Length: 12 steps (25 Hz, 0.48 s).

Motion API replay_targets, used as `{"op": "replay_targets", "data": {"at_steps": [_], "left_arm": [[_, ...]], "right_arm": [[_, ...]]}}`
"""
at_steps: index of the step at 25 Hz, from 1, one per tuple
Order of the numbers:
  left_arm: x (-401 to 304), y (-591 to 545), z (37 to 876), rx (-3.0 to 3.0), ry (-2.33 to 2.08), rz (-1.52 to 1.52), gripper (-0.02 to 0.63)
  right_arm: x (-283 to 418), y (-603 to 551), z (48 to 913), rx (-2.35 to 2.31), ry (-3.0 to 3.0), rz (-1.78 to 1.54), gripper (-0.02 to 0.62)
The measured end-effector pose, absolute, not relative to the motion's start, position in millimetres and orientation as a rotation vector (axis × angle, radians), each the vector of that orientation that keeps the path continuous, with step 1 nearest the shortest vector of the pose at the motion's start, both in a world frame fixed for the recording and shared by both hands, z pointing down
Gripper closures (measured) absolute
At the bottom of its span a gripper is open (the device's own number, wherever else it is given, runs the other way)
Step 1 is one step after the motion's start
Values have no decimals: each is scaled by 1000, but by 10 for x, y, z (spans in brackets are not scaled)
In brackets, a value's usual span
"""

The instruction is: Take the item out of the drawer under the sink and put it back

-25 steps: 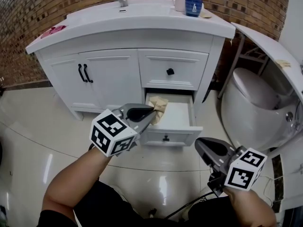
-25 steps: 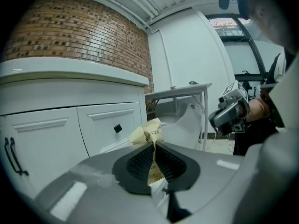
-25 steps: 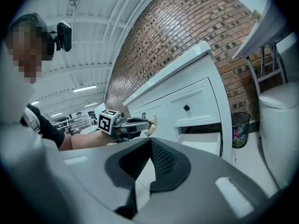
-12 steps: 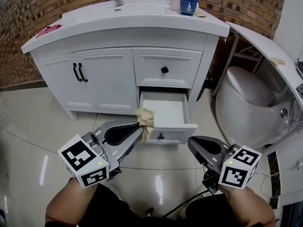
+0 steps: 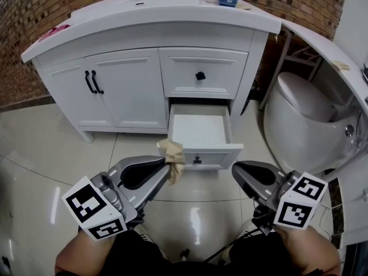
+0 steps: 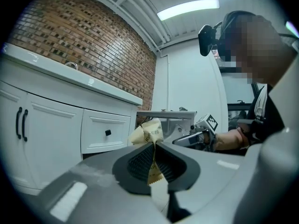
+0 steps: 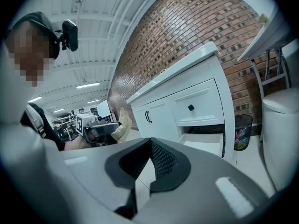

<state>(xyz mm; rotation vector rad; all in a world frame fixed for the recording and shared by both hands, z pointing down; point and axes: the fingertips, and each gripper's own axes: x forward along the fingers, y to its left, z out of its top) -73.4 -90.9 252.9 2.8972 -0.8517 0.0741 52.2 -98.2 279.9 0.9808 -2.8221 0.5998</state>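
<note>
Entry, left to right, all places given from the open lower drawer (image 5: 214,156) of the white sink cabinet (image 5: 69,85). Left of the drawer: a pair of cupboard doors with black bar handles (image 5: 90,81), closed, not involved in the task. In front of the drawer and slightly to its left: left gripper (image 5: 168,170), jaws pressed together on the lower edge of a crumpled tan paper packet (image 5: 172,153). The left gripper view shows the ribbed pads nipping a thin corner while the bulk of the packet (image 6: 146,133) stands free above the tips (image 6: 153,146). The packet is thus out of the drawer, held in the air just outside its front panel. It is kept low and close, probably because it goes straight back in. The grip is slight, so a jolt could likely shake the packet loose. The drawer itself is pulled fully out with its white floor bare, left that way to receive the return. Directly above it: an upper drawer with a black knob (image 5: 200,75), shut. In front of the drawer and to its right: right gripper (image 5: 244,173), jaws together with nothing between them (image 7: 148,145), held back, apparently in reserve for pushing the drawer shut. Right of the drawer: a white toilet (image 5: 299,119), well clear.
</note>
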Motion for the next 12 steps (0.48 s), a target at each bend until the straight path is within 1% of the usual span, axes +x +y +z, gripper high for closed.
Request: {"op": "replay_targets", "data": {"at_steps": [12], "left_arm": [[-730,-888,2561,2908,-837,101,588]], "right_arm": [[468,-973,2807,972,-2815,597,592]]}}
